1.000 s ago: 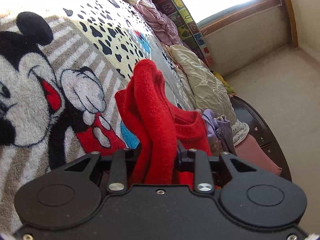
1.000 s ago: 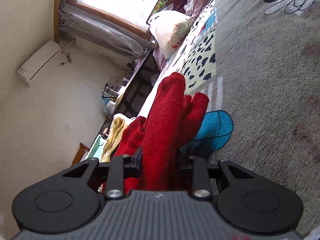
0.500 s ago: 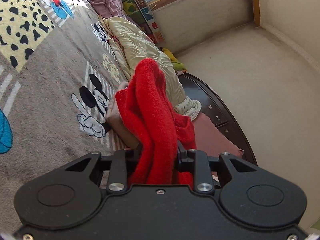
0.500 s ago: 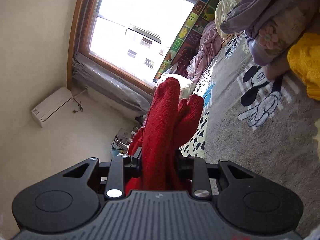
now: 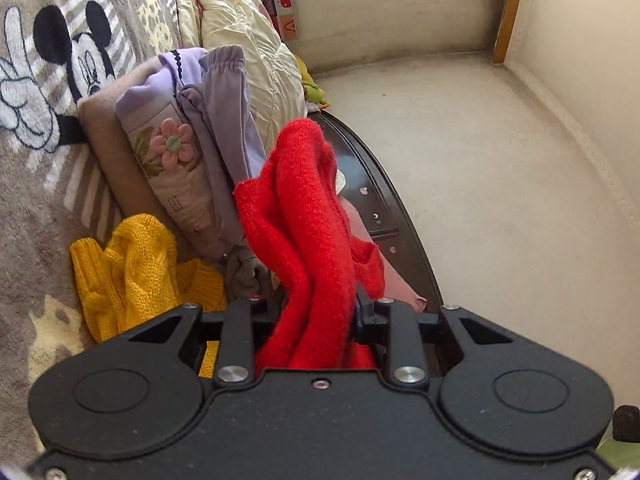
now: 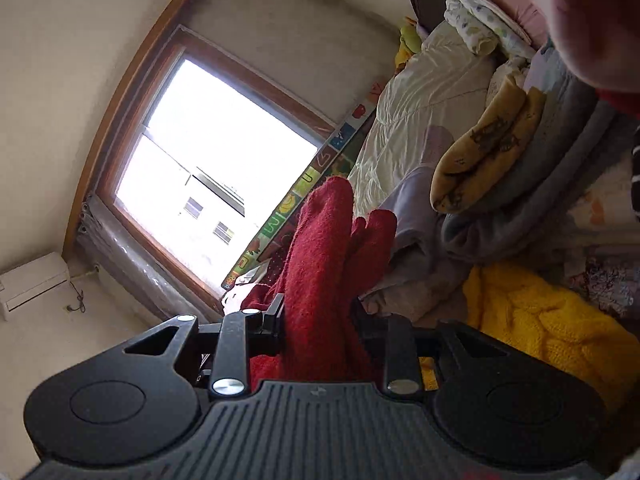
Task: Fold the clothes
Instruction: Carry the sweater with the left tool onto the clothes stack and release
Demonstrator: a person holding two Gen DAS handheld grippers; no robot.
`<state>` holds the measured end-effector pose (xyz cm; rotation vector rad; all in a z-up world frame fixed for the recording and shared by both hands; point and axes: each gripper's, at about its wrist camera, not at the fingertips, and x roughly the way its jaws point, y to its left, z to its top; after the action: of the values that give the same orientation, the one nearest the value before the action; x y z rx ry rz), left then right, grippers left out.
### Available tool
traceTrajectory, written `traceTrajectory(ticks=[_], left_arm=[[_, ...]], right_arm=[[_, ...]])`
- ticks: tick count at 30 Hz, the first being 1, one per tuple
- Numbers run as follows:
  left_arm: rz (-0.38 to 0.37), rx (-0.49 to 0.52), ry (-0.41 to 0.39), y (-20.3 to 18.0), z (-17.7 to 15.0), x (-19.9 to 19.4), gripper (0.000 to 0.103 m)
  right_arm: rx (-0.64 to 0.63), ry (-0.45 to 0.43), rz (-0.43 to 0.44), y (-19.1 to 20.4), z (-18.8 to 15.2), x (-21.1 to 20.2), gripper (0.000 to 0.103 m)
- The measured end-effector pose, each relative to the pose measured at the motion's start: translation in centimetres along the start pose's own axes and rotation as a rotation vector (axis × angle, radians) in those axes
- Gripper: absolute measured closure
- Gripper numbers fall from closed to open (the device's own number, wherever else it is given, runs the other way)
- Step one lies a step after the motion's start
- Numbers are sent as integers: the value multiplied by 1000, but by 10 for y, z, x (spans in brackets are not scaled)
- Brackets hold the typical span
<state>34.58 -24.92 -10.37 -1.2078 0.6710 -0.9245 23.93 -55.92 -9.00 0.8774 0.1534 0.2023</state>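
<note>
- Left claw (image 5: 316, 312): clamping a bunched fold of the red sweater (image 5: 304, 216), jaws narrowly parted.
- Right claw (image 6: 318, 314): gripping the same garment likewise.
- Yellow knit (image 5: 132, 268): lying on the bed beside folded lilac clothes (image 5: 208, 120).

One red sweater (image 5: 308, 216), one yellow knit (image 5: 132, 268), one window (image 6: 208, 184)

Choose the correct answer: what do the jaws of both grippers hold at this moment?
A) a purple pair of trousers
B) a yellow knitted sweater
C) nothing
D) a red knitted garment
D: in each wrist view, the red knitted garment is bunched between the closed jaws, while the yellow sweater lies on the bed.
</note>
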Motion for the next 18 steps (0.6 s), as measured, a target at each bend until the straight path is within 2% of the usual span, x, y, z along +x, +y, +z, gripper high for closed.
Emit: traceTrajectory(ticks=[1, 4, 5, 6, 8, 10, 13, 16, 18], left_arm=[[4, -17, -11, 5, -4, 3, 77], [120, -8, -23, 21, -20, 16, 76], [157, -5, -25, 27, -25, 20, 75], [193, -5, -19, 33, -30, 21, 75], [255, -3, -11, 45, -40, 22, 74], [225, -1, -21, 44, -42, 16, 73], [208, 5, -21, 43, -42, 18, 72], [224, 16, -11, 39, -41, 28, 72], [241, 43, 23, 32, -37, 48, 73]], right_arm=[[-32, -10, -11, 2, 4, 1, 71], [-192, -35, -103, 16, 11, 6, 71], [-264, -43, -167, 21, 10, 9, 69], [-353, -51, -254, 27, 5, 13, 63], [-538, -67, -444, 39, -6, 23, 58], [-652, -85, -525, 46, -12, 25, 57], [-650, -103, -479, 46, -9, 16, 56], [-633, -55, -442, 38, -6, 13, 56], [-582, -19, -442, 33, -6, 8, 58]])
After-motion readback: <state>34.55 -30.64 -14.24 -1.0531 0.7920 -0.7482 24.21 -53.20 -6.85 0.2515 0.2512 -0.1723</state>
